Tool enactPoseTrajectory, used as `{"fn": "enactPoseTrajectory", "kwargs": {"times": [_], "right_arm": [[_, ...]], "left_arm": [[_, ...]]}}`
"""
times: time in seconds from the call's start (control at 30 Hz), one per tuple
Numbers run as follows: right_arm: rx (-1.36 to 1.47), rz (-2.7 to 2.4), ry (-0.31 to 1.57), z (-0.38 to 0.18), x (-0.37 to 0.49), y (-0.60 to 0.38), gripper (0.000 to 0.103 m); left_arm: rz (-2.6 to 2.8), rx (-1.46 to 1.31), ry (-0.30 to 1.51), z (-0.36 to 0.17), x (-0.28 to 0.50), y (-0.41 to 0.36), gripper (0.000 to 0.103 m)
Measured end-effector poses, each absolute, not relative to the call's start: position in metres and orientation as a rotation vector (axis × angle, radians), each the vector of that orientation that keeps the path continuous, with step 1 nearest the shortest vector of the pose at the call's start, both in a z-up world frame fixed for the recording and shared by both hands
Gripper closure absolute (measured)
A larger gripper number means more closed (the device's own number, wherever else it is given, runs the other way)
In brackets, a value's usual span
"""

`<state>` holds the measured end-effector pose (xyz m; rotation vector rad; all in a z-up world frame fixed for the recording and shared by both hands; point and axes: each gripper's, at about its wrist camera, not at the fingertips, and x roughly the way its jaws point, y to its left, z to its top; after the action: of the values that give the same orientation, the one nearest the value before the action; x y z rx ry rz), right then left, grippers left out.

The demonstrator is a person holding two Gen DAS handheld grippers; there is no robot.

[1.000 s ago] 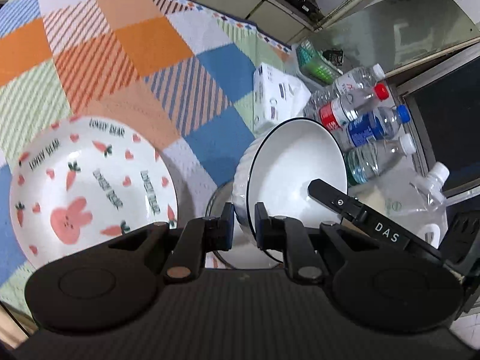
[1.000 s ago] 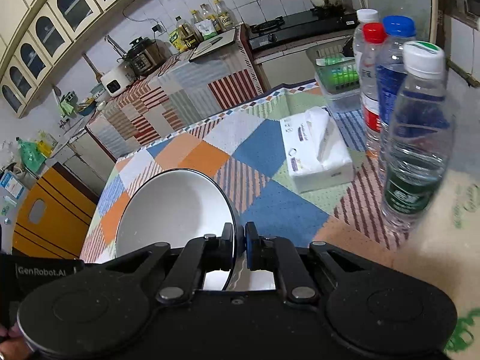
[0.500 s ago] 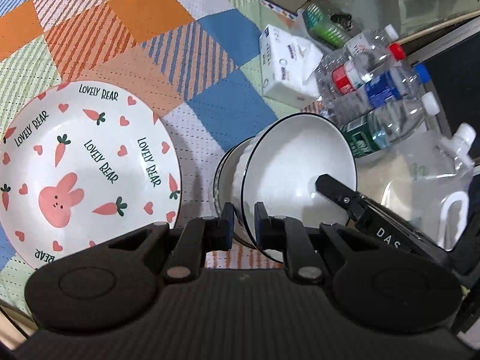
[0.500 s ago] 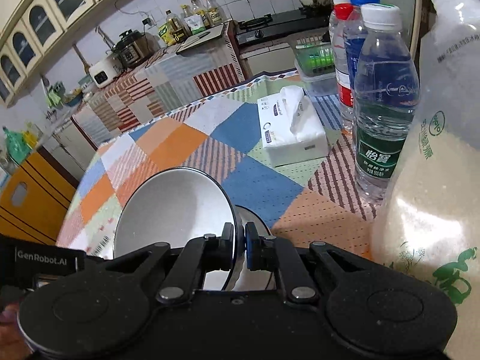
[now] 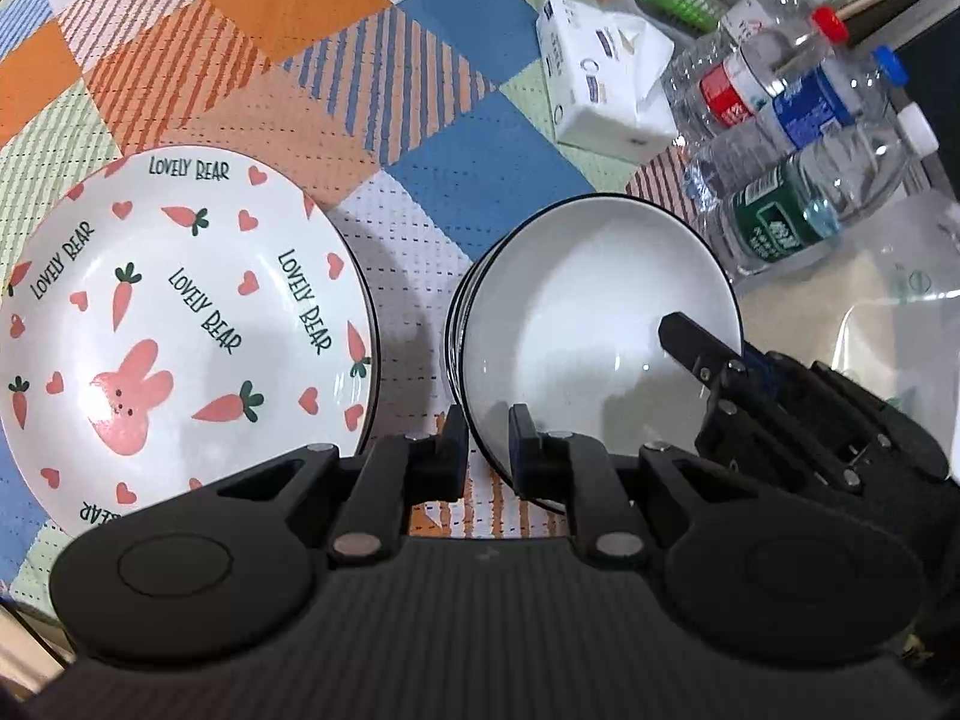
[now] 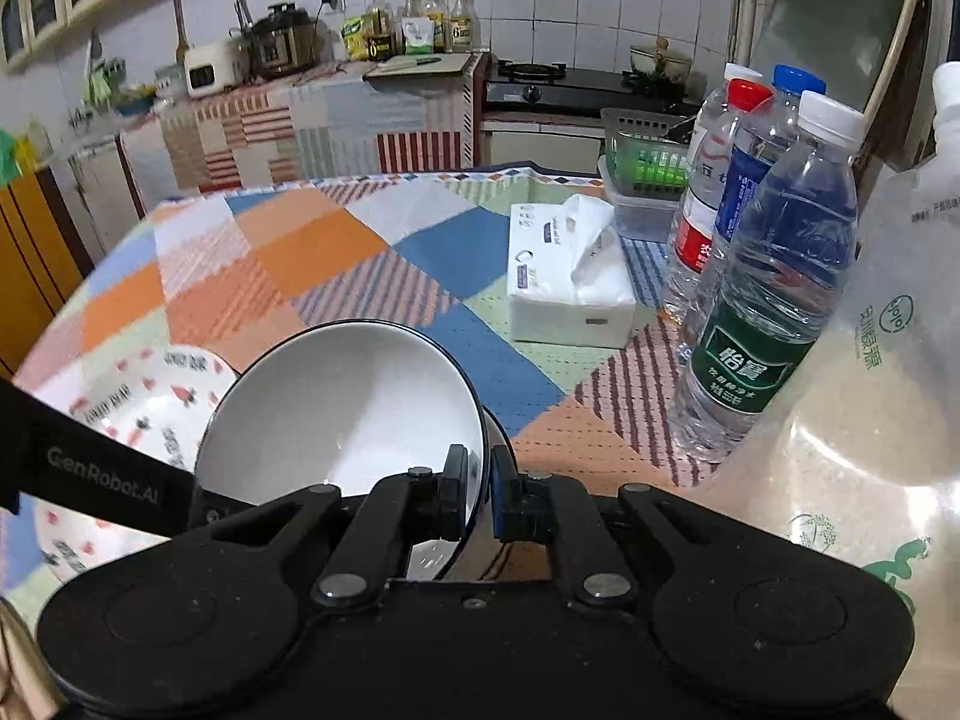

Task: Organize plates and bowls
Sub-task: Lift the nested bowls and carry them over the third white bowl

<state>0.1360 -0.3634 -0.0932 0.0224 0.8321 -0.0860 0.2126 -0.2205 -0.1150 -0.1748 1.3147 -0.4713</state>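
Observation:
A white bowl with a black rim (image 5: 588,312) is held by both grippers, tilted a little. My left gripper (image 5: 487,441) is shut on its near rim. My right gripper (image 6: 479,483) is shut on the rim at the other side and shows in the left wrist view as a black arm (image 5: 714,360). The held bowl (image 6: 342,408) sits low in a second bowl (image 5: 454,324), of which only the rim lines show at its left. A white plate with a pink rabbit, carrots and hearts (image 5: 180,312) lies flat to the left, close to the bowls.
The checked tablecloth (image 5: 480,162) covers the table. A tissue box (image 6: 564,288) stands behind the bowls. Three water bottles (image 6: 774,276) and a clear rice bag (image 6: 870,390) crowd the right side, with a green basket (image 6: 648,168) beyond. The table's near edge lies just below the plate.
Both grippers have come down with the white bowl. It was tilted above the lower bowl and now rests almost nested in it. The plate has not moved.

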Motion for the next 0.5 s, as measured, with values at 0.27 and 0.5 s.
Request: {"fn": "enactPoseTrajectory", "kwargs": {"times": [0.27,0.5], "right_arm": [[-0.045,-0.089,0.842,-0.094,0.138,-0.356,0.09],[-0.121,-0.13,0.845,-0.09,0.138,-0.343,0.09]], "left_arm": [[-0.444,-0.158,1.323,-0.117,0.219,-0.227,0.09],[-0.446,-0.165,1.338,-0.12,0.221,-0.228,0.09]]}}
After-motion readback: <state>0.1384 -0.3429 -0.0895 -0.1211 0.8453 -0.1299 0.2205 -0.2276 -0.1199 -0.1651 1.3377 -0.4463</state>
